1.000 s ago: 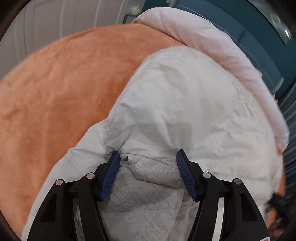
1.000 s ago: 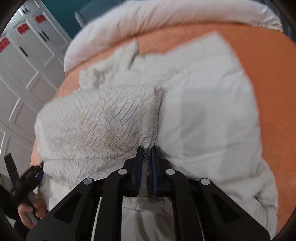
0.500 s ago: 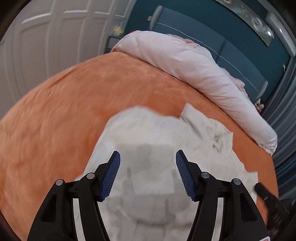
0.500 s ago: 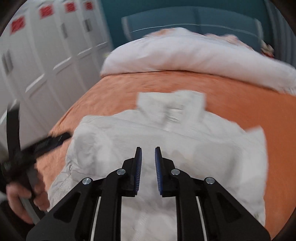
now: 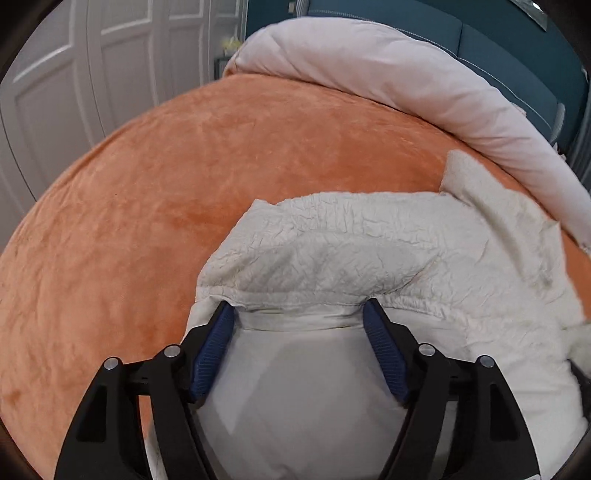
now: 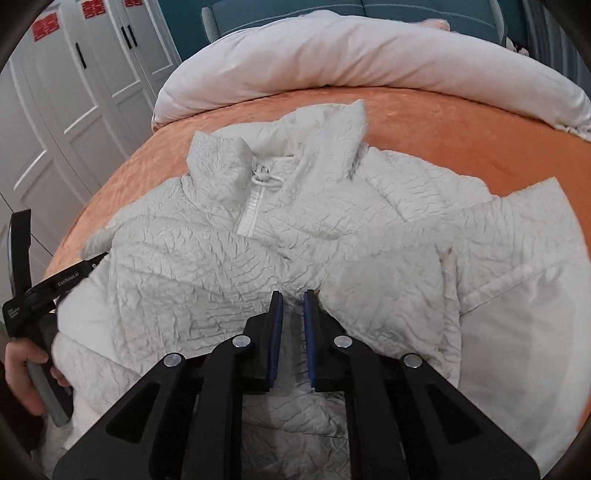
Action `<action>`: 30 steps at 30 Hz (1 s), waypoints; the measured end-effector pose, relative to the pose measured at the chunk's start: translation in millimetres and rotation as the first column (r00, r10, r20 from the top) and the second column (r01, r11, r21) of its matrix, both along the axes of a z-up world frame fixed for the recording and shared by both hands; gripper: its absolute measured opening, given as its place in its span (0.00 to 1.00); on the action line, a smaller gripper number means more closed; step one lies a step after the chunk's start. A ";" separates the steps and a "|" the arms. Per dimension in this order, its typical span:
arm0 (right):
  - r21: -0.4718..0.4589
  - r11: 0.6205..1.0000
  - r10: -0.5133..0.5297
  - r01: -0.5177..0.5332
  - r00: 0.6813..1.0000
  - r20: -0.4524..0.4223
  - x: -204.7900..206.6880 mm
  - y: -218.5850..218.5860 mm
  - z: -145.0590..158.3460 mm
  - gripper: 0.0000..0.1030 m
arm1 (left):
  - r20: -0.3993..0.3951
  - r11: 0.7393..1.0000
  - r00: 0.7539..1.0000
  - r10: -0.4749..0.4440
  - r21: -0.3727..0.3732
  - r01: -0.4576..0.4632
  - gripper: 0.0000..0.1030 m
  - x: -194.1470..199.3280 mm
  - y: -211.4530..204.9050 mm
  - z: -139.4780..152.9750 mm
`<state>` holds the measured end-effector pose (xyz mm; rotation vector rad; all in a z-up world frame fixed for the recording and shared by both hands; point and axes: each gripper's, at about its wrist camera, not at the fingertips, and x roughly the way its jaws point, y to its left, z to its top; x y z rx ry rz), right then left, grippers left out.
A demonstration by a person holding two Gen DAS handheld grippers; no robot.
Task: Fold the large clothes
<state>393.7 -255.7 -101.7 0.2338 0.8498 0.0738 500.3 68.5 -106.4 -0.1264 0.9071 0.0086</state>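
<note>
A white crinkled padded jacket (image 6: pixel 229 258) lies on the orange bed cover (image 6: pixel 461 140), front up, its collar and zipper (image 6: pixel 255 206) toward the far side. It also shows in the left wrist view (image 5: pixel 332 243), with a folded sleeve edge lying across. My left gripper (image 5: pixel 299 314) is open, low over the jacket's left side, its tips at the folded edge, nothing gripped. It also shows at the left edge of the right wrist view (image 6: pixel 55 284). My right gripper (image 6: pixel 293 302) hovers over the jacket's middle, jaws a narrow gap apart and empty.
A rolled pale duvet (image 6: pixel 369 62) (image 5: pixel 424 85) lies along the far side of the bed. White wardrobe doors (image 6: pixel 55 110) (image 5: pixel 92 74) stand to the left. A teal headboard (image 6: pixel 295 11) is behind. The orange bed cover (image 5: pixel 147 221) spreads left of the jacket.
My right gripper let go of the jacket fabric and opened slightly. Both grippers lifted and pulled back, then my left one lowered to the jacket's folded edge.
</note>
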 end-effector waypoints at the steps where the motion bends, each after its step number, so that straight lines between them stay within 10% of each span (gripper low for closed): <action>1: -0.023 1.000 -0.005 0.005 1.000 0.013 -1.2 4.3 -3.6 0.08 | 0.008 1.000 1.000 0.009 -0.005 -0.009 0.71 -0.6 0.9 -3.2; 9: -0.032 0.999 -0.015 0.013 0.998 -0.056 -5.9 3.8 13.3 0.12 | -0.010 0.999 1.000 -0.008 0.053 0.009 0.70 -16.3 0.5 16.8; 14: 0.058 0.998 0.023 -0.025 0.999 0.039 -69.2 5.1 66.0 0.29 | 0.028 0.990 0.992 -0.122 -0.061 0.124 0.74 -95.9 4.1 60.0; 21: -0.132 0.986 0.085 -0.103 0.987 -0.136 -76.1 33.1 4.4 0.31 | -0.154 0.990 0.981 -0.120 0.060 0.131 0.78 -119.4 -24.9 14.2; 30: -0.048 0.998 -0.033 0.028 0.993 -0.117 -143.0 -12.6 35.4 0.38 | -0.165 0.997 0.984 -0.075 -0.017 0.073 0.76 -148.2 14.7 28.1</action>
